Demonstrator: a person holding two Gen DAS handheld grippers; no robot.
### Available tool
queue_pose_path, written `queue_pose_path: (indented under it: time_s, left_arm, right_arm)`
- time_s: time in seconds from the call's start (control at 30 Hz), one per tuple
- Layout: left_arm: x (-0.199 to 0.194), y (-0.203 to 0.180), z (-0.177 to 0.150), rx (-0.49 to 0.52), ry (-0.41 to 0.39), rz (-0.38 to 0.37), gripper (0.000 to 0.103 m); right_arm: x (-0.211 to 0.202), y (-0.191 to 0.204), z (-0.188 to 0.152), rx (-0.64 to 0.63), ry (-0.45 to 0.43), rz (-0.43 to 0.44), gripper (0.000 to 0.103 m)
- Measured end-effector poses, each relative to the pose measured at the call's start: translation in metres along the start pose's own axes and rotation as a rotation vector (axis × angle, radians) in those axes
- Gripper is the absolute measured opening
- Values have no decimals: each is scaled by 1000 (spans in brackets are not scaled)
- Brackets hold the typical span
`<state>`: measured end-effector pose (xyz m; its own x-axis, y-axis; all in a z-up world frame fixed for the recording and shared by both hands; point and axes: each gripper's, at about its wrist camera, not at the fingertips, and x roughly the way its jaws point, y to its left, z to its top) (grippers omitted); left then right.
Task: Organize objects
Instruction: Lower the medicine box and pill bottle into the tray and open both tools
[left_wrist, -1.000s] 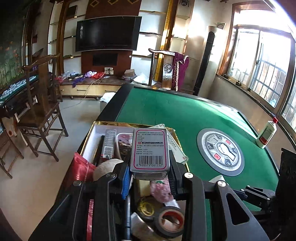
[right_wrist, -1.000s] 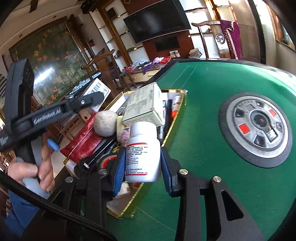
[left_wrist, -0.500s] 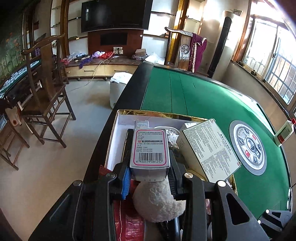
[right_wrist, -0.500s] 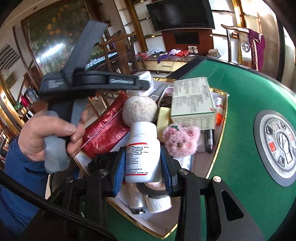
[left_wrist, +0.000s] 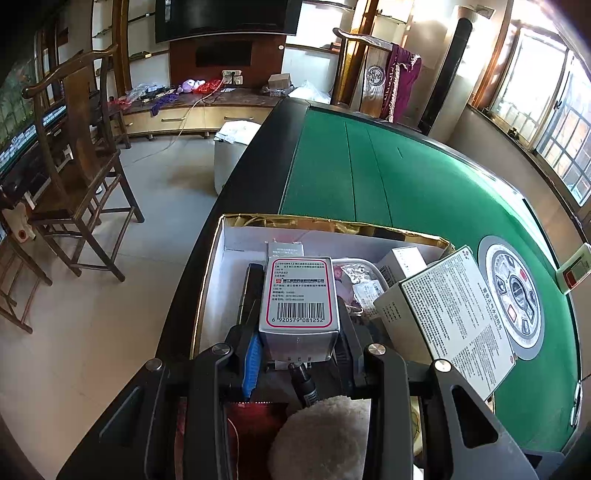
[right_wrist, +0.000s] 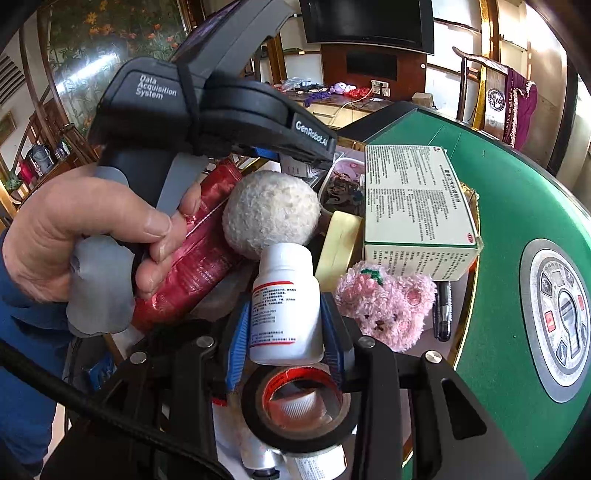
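Observation:
My left gripper (left_wrist: 299, 343) is shut on a small silver medicine box (left_wrist: 298, 299) with a barcode, held over the gold-rimmed tray (left_wrist: 332, 221) of mixed objects. My right gripper (right_wrist: 284, 328) is shut on a white pill bottle (right_wrist: 285, 302), held above the near end of the same tray (right_wrist: 466, 321). Below it lie a black tape roll (right_wrist: 299, 406), a pink plush bear (right_wrist: 384, 306), a white fuzzy ball (right_wrist: 271, 210), a red packet (right_wrist: 195, 254) and a large white medicine box (right_wrist: 413, 206). The left gripper's body (right_wrist: 207, 107) and the hand on it fill the left of the right wrist view.
The tray sits at the left edge of a green mahjong table (left_wrist: 406, 177) with a round centre console (left_wrist: 513, 295). A small bottle (left_wrist: 574, 266) lies at the table's right edge. A wooden chair (left_wrist: 81, 177) stands on the floor to the left.
Both grippers have moved over the tray toward its left side with their objects still held. The left gripper has crossed in front of the right camera.

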<state>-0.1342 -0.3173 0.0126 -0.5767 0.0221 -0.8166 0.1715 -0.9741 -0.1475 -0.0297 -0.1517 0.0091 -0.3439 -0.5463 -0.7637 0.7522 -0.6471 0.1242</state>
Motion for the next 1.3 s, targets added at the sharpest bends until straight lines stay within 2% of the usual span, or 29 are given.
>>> queue_pose_path:
  time_s: [0.07, 0.13, 0.2, 0.23, 0.37, 0.43, 0.53, 0.63, 0.73, 0.8, 0.87, 0.93, 1.0, 1.07, 1.17, 1.27, 1.3]
  left_arm:
    - [1, 1, 1, 0, 3, 2, 30]
    - [1, 2, 0, 5, 5, 5, 30]
    - [0, 1, -1, 9, 2, 5, 30]
    - [-1, 0, 0, 13, 2, 3, 31]
    - [-5, -3, 1, 11, -4, -7, 47]
    - [-11, -5, 1, 12, -16, -4, 57]
    - [-28, -12, -1, 22, -50, 8, 58]
    - [-53, -17, -9, 16, -104, 52, 64]
    - [-89, -31, -28, 8, -205, 159, 68]
    - [-116, -43, -50, 8, -304, 210, 71]
    - [-140, -57, -74, 6, -372, 238, 90]
    - [-160, -71, -99, 12, -446, 238, 97]
    - [-173, -81, -118, 4, -481, 250, 99]
    - [-179, -93, -134, 15, -469, 262, 99]
    - [-181, -106, -146, 80, -439, 207, 99]
    - [-189, -122, -160, 97, -511, 285, 99]
    - [-190, -123, -162, 107, -516, 290, 99]
  right_arm:
    - [2, 1, -1, -10, 6, -20, 35]
    - [3, 1, -2, -23, 8, -33, 44]
    - [-1, 0, -4, -23, -1, -23, 66]
    - [-4, 0, -5, -21, -8, -24, 69]
    - [-13, 2, -7, -26, -22, -28, 78]
    - [-22, 1, -9, -19, -40, -25, 78]
    - [-39, -4, -16, -14, -78, -16, 78]
    - [-62, -12, -26, -12, -131, -17, 80]
    - [-83, -23, -44, 11, -192, -16, 80]
    - [-94, -34, -55, 42, -235, -13, 81]
    - [-102, -43, -67, 67, -262, -31, 81]
    - [-108, -47, -77, 78, -269, -47, 81]
    - [-111, -59, -82, 98, -284, -43, 81]
    - [-110, -66, -88, 117, -280, -35, 81]
    - [-111, -71, -96, 138, -270, -25, 81]
    - [-117, -74, -104, 149, -280, -21, 81]
    - [-119, -74, -106, 147, -287, -20, 81]
